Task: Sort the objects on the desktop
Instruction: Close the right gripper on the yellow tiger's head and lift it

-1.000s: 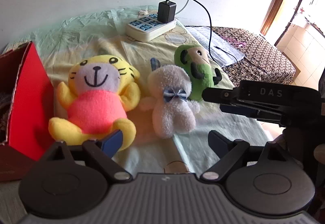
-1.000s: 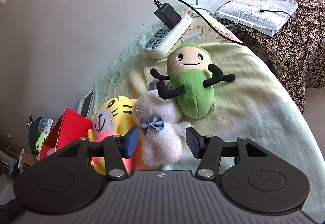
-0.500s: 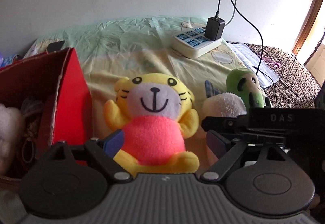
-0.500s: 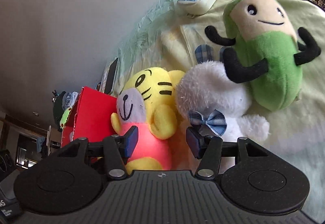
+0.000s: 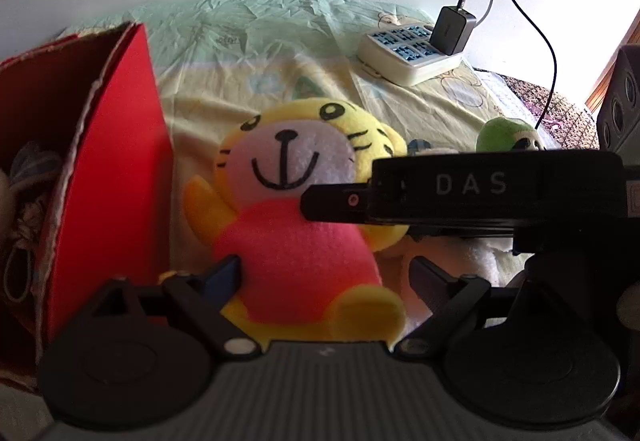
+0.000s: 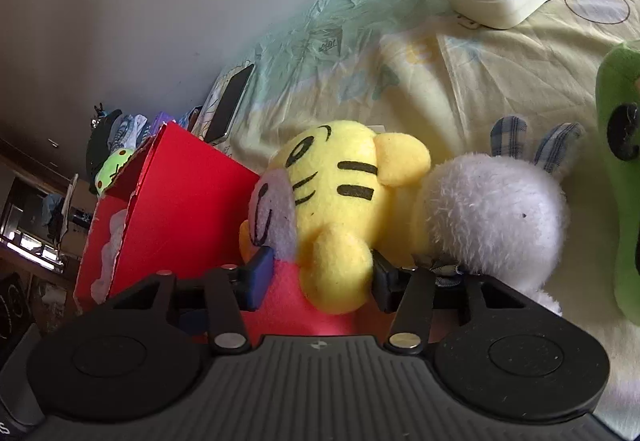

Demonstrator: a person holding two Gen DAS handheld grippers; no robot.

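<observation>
At the left edge of the cloth-covered table [image 5: 280, 37], the red box [image 5: 108, 169] is standing with soft items already lying inside, so some sorting looks done. Three plush toys are waiting outside it: the yellow tiger [image 5: 304, 209] just beside the box, the white bunny [image 6: 496, 217] touching the tiger's far side, and the green plush [image 6: 620, 161] beyond that.

The left gripper [image 5: 324, 277] is opening, its fingers [image 5: 224, 273] flanking the tiger's pink body without visibly pressing it. The right gripper [image 6: 320, 277] is closing around the tiger's arm, which is sitting between its pads [image 6: 260, 273]; firm contact is not yet evident.
</observation>
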